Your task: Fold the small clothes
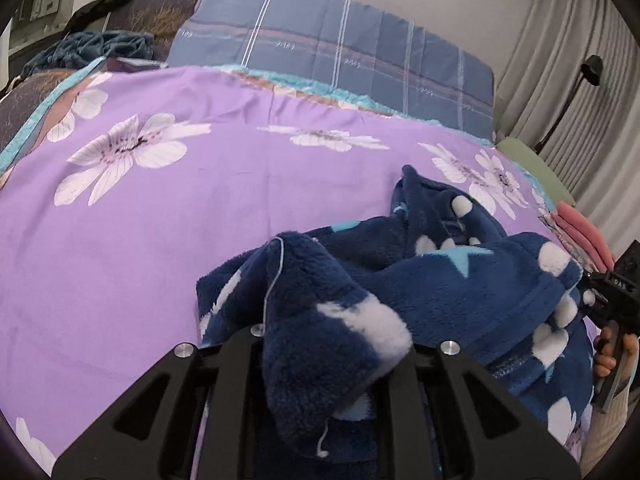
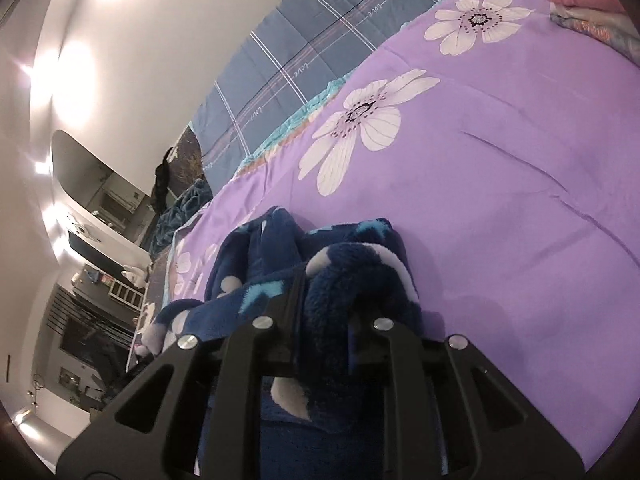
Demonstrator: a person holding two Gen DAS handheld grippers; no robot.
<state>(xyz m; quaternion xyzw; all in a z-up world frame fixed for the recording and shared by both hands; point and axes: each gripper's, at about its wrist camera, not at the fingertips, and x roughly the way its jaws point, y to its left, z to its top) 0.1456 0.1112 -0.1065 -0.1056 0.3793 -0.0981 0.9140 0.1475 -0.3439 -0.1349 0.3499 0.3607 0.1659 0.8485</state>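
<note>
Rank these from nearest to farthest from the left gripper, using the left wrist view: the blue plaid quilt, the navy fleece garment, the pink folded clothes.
1. Navy fleece garment: clamped in the left gripper, bunched on the purple sheet.
2. Pink folded clothes: at the right edge of the bed, beyond the garment.
3. Blue plaid quilt: farthest, against the wall at the top.

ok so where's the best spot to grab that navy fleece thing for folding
At its edges, one hemmed edge per gripper, coming in low from the near side. The navy fleece garment lies bunched on the purple sheet; the left gripper and right gripper each already pinch a thick fold there.
</note>
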